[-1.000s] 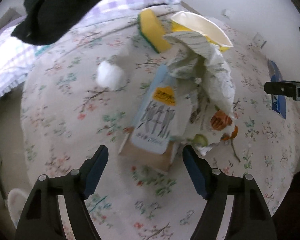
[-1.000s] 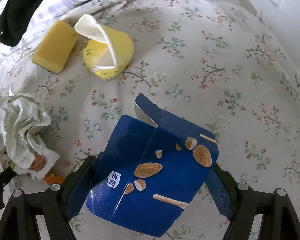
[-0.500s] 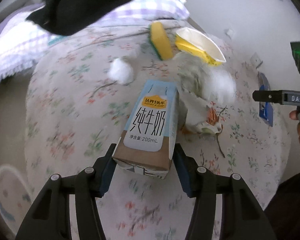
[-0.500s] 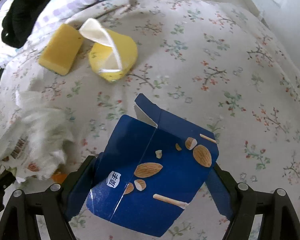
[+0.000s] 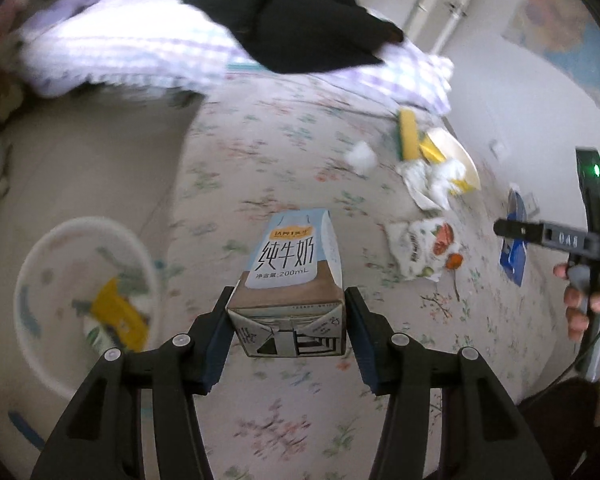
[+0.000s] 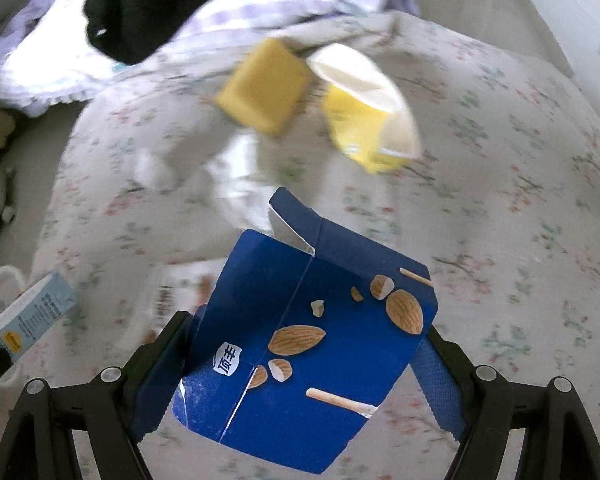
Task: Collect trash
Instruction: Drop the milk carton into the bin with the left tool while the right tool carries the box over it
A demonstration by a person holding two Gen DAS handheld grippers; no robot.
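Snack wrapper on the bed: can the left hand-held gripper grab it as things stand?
Probably not yet. The left hand-held gripper is shut on the milk carton; the snack wrapper lies uncovered, off to its right.

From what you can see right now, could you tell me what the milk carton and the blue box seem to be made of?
The milk carton looks like coated paperboard: printed faces, folded glued seams on its end. The blue box looks like thin printed card with a glossy finish: sharp fold lines and a torn flap showing pale inside.
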